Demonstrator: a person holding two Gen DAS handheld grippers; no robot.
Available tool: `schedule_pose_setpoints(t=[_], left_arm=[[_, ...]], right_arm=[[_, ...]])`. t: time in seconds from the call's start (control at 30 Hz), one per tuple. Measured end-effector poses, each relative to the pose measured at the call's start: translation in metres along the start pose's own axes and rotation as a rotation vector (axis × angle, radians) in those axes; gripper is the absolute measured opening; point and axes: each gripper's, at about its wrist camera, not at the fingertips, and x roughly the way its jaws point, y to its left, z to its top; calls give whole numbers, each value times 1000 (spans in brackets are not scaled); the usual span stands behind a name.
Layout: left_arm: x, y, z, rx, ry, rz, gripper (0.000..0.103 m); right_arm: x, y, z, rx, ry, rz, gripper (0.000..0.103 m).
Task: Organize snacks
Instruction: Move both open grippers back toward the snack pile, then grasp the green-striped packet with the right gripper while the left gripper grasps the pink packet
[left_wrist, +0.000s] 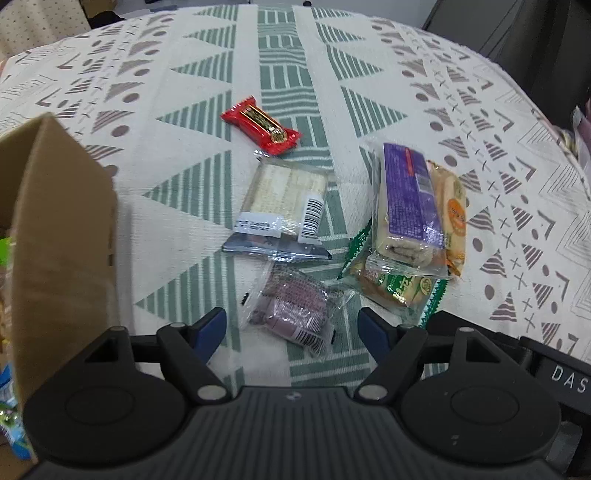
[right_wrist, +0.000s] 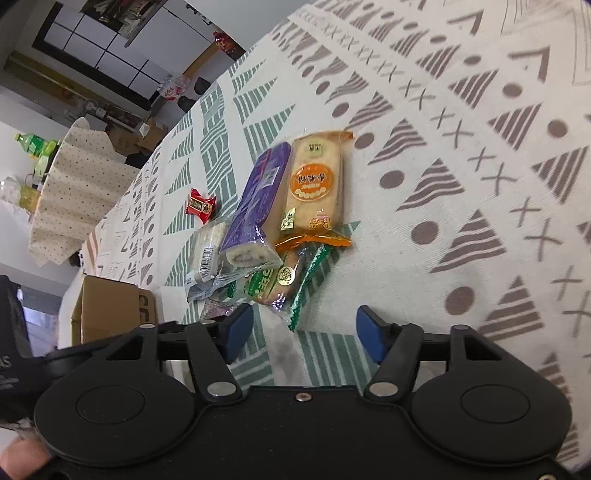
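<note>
Several snacks lie on the patterned tablecloth (left_wrist: 177, 229). My left gripper (left_wrist: 293, 326) is open, and a clear packet of purplish snack (left_wrist: 291, 312) lies between its blue fingertips. Beyond it sit a clear cracker pack with a barcode (left_wrist: 284, 201) and a red candy (left_wrist: 260, 125). To the right, a purple-wrapped roll (left_wrist: 408, 199) rests on an orange cracker pack (left_wrist: 452, 210) and a green-edged pack (left_wrist: 399, 286). My right gripper (right_wrist: 304, 330) is open over the cloth, just short of the green-edged pack (right_wrist: 286, 280), the purple roll (right_wrist: 255, 206) and the orange pack (right_wrist: 314, 184).
A cardboard box (left_wrist: 59, 236) stands at the left, with bright packets visible inside at its lower left; the box (right_wrist: 110, 310) also appears in the right wrist view. A second covered table (right_wrist: 74, 192) with bottles stands beyond the table edge.
</note>
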Motion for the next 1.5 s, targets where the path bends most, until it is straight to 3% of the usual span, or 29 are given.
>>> schedule_pose_setpoints(t=[0.23, 0.37, 0.53, 0.6, 0.63, 0.97, 1.5], left_arm=[[14, -4, 2, 36, -1, 9, 76], [15, -5, 1, 58, -14, 17, 73], [12, -1, 0, 60, -29, 18, 56], [10, 0, 1, 56, -26, 2, 40], [9, 1, 1, 49, -23, -3, 39], [-18, 4, -10, 26, -58, -46, 37], [-78, 14, -34, -17, -139, -92, 37]], right_arm=[[12, 0, 9, 39, 2, 43, 57], [20, 2, 11, 38, 6, 53, 49], [28, 6, 11, 23, -7, 46, 35], [28, 5, 11, 34, -12, 41, 28], [27, 4, 12, 41, -12, 43, 24], [0, 11, -4, 27, -31, 50, 6], [-50, 44, -25, -59, -107, 84, 1]])
